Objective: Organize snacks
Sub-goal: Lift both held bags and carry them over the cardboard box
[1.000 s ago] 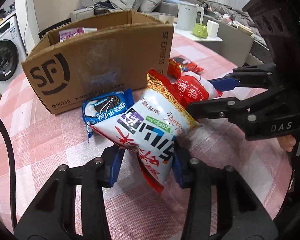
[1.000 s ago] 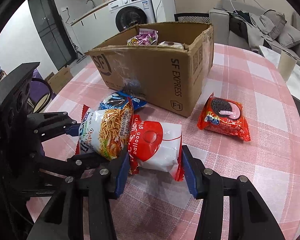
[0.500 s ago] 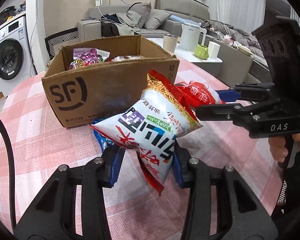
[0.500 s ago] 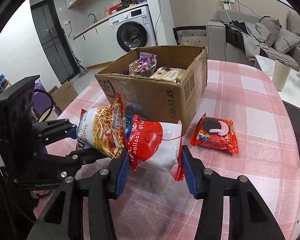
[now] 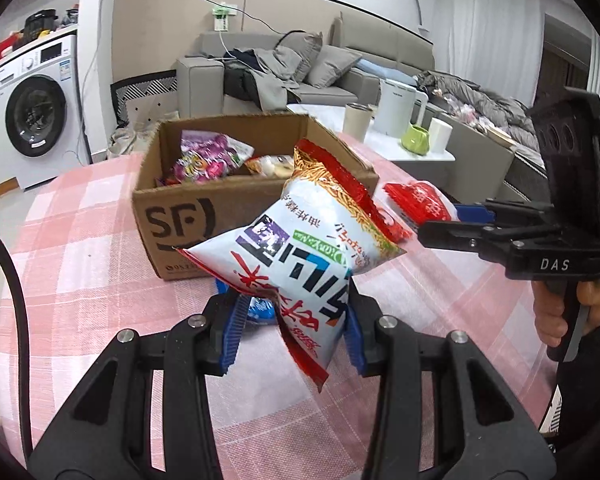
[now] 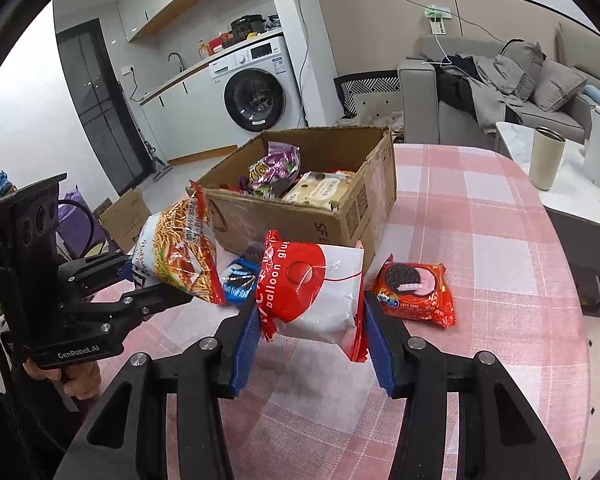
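My left gripper (image 5: pixel 291 332) is shut on a white and red noodle snack bag (image 5: pixel 300 248) and holds it in the air in front of the open cardboard box (image 5: pixel 179 220). My right gripper (image 6: pixel 308 340) is shut on a red and white balloon glue bag (image 6: pixel 316 292), also lifted above the table, to the right of the noodle bag (image 6: pixel 175 248). The box (image 6: pixel 332 220) holds a purple snack bag (image 6: pixel 275 168) and a white packet (image 6: pixel 320 188). A blue Oreo pack (image 6: pixel 239 280) and a red Oreo pack (image 6: pixel 416 292) lie on the table by the box.
The table has a pink checked cloth (image 6: pixel 480 240). A side table to the right carries a beige tumbler (image 6: pixel 546 164), a white kettle (image 5: pixel 396 112) and a green cup (image 5: pixel 416 140). A sofa and a washing machine (image 6: pixel 255 92) stand behind.
Both grippers have risen with their bags, from table level to above the box's front wall. The inside of the box has come into view.
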Action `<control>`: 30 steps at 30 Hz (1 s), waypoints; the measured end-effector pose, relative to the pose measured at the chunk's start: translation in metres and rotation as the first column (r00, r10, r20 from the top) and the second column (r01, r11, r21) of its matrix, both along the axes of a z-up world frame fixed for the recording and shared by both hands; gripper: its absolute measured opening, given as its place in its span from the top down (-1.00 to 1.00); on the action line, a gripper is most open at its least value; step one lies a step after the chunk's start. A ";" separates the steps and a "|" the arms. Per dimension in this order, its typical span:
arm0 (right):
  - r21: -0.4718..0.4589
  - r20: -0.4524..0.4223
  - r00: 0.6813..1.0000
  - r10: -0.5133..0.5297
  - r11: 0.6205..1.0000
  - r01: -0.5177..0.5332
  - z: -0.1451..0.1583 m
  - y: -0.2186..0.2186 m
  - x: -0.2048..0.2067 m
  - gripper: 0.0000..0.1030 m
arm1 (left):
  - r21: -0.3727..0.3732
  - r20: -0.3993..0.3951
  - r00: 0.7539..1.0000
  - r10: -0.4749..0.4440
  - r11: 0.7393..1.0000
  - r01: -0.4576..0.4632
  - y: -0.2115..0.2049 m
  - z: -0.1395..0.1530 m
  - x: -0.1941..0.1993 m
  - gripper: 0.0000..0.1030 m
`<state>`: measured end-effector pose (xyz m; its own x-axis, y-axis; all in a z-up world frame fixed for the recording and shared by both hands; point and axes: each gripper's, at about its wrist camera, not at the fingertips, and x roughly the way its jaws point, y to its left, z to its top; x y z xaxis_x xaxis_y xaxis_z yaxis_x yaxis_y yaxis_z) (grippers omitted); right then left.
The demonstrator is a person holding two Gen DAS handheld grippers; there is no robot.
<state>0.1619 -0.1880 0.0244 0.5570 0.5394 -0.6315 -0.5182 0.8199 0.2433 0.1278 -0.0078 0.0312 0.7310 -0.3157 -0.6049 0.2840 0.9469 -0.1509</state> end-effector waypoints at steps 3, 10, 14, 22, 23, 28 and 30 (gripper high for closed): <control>0.016 0.015 1.000 -0.011 1.000 0.010 0.007 -0.002 0.001 0.04 | -0.006 0.015 1.000 0.013 1.000 -0.013 0.007 0.009 -0.001 0.24; 0.042 0.037 0.999 -0.034 0.999 0.032 0.023 -0.002 0.008 0.04 | -0.014 0.049 0.998 0.042 0.999 -0.042 0.021 0.029 0.003 0.24; 0.041 0.043 0.998 -0.042 0.998 0.040 0.029 0.002 0.015 0.04 | -0.018 0.061 0.996 0.063 0.998 -0.062 0.022 0.038 0.009 0.24; 0.053 0.056 0.997 -0.052 0.997 0.049 0.039 0.016 0.028 0.04 | -0.009 0.080 0.990 0.112 0.994 -0.111 0.028 0.053 0.030 0.24; 0.058 0.056 0.997 -0.055 0.997 0.052 0.040 0.017 0.030 0.04 | -0.005 0.082 0.990 0.116 0.993 -0.116 0.028 0.054 0.034 0.24; 0.063 0.057 0.997 -0.059 0.996 0.055 0.043 0.024 0.041 0.03 | 0.000 0.081 0.988 0.134 0.991 -0.134 0.026 0.057 0.051 0.24; 0.066 0.058 0.996 -0.062 0.996 0.058 0.044 0.026 0.046 0.03 | 0.003 0.081 0.987 0.141 0.990 -0.141 0.025 0.058 0.059 0.24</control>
<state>0.2076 -0.1617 0.0682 0.6254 0.5422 -0.5611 -0.4834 0.8337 0.2668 0.1870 0.0172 0.0892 0.8140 -0.2011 -0.5450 0.1585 0.9795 -0.1247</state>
